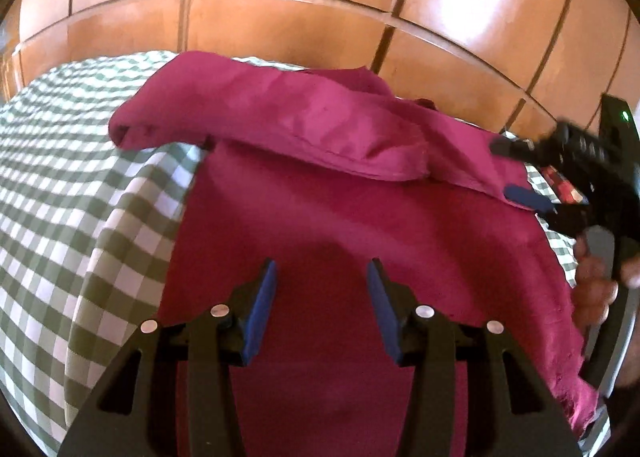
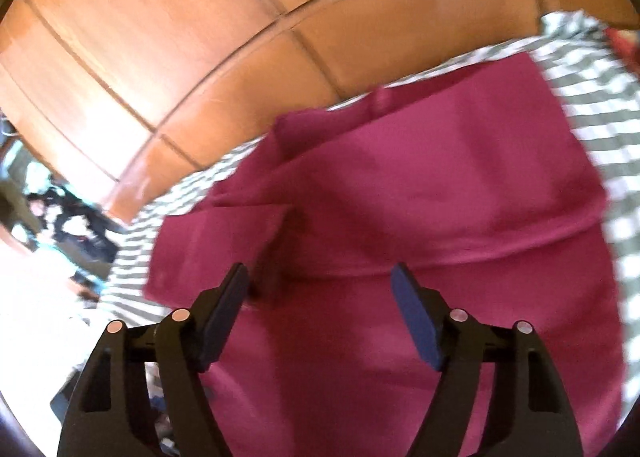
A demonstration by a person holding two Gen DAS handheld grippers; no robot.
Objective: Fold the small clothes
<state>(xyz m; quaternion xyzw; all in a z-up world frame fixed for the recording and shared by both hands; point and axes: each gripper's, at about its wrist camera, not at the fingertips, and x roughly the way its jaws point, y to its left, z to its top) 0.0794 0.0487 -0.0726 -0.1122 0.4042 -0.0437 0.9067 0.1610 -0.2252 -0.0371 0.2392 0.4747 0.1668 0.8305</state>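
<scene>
Magenta garment [image 1: 360, 217] spread on checked cloth [image 1: 80, 177], far sleeve folded across; left tongs [image 1: 322, 277] and right tongs [image 2: 320, 277] both agape, empty, poised above for next fold.

right wrist view: all smeared by motion blur; the checks of the green-and-white cloth [image 2: 592, 129] run into streaks.
magenta garment [image 1: 360, 217]: lower part hidden behind the left tool [image 1: 322, 277], near edge cut off.
right tool [image 1: 532, 173]: blurred at the frame's right edge, its grip unclear from there.
clutter [image 2: 68, 225]: far left, too blurred to name.
</scene>
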